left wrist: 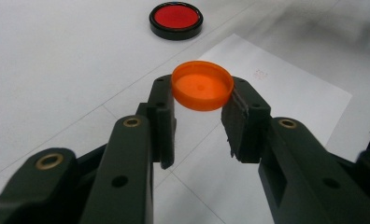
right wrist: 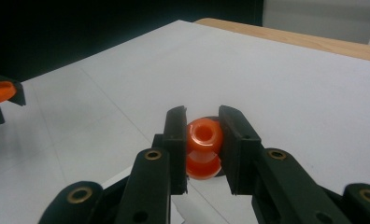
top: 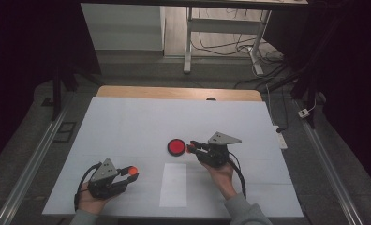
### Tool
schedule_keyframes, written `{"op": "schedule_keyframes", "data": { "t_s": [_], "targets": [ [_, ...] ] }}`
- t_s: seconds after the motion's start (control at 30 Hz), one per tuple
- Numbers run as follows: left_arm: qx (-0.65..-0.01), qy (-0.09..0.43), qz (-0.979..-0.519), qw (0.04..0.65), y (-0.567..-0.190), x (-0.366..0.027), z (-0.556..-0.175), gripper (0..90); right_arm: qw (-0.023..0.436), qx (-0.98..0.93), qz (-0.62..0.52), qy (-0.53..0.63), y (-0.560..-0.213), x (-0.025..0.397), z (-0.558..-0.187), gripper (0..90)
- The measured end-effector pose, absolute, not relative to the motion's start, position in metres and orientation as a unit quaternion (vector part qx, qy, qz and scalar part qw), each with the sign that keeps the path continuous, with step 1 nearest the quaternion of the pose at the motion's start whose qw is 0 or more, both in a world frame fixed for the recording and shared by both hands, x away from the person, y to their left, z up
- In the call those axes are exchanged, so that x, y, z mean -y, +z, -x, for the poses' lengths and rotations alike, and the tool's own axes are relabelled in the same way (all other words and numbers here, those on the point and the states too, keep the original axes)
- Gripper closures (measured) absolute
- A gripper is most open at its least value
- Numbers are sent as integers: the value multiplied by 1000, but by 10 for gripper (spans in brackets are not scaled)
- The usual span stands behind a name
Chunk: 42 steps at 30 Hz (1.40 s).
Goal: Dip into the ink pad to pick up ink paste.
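Observation:
My left gripper (top: 131, 174) is near the table's front left, shut on a shallow orange cap (left wrist: 202, 85) pinched by its rim, hollow side up. My right gripper (top: 192, 148) is at mid-table, shut on a small orange spool-shaped piece (right wrist: 204, 140) with a round opening on top. This piece hangs just right of a red disc with a black rim (top: 176, 146), which lies flat on the white table cover (top: 127, 126). The left gripper view has the same disc (left wrist: 176, 19) farther off. Off to the left of the right gripper view, the orange cap (right wrist: 0, 91) sits in the other gripper.
A white paper sheet (top: 173, 184) lies flat between the two hands near the front edge, and under the left gripper's jaws as the sheet (left wrist: 286, 93). The wooden table edge (top: 179, 93) runs along the back. Beyond it are desk legs and cables on the floor.

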<state>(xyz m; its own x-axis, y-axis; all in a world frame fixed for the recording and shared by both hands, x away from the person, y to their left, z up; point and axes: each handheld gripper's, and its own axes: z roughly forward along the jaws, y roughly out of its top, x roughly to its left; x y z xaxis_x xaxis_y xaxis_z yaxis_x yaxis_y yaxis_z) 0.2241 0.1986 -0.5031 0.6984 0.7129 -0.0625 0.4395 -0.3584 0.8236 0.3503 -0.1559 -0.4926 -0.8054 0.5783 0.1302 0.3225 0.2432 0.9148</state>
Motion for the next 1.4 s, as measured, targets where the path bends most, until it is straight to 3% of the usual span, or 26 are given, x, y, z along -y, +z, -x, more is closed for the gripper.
{"op": "schedule_keyframes", "data": {
  "t_s": [1.4],
  "targets": [
    [-354, 152, -812, 438, -504, -198, -225, 653, 113, -798, -302, 509, -498, 119, -389, 727]
  ]
}}
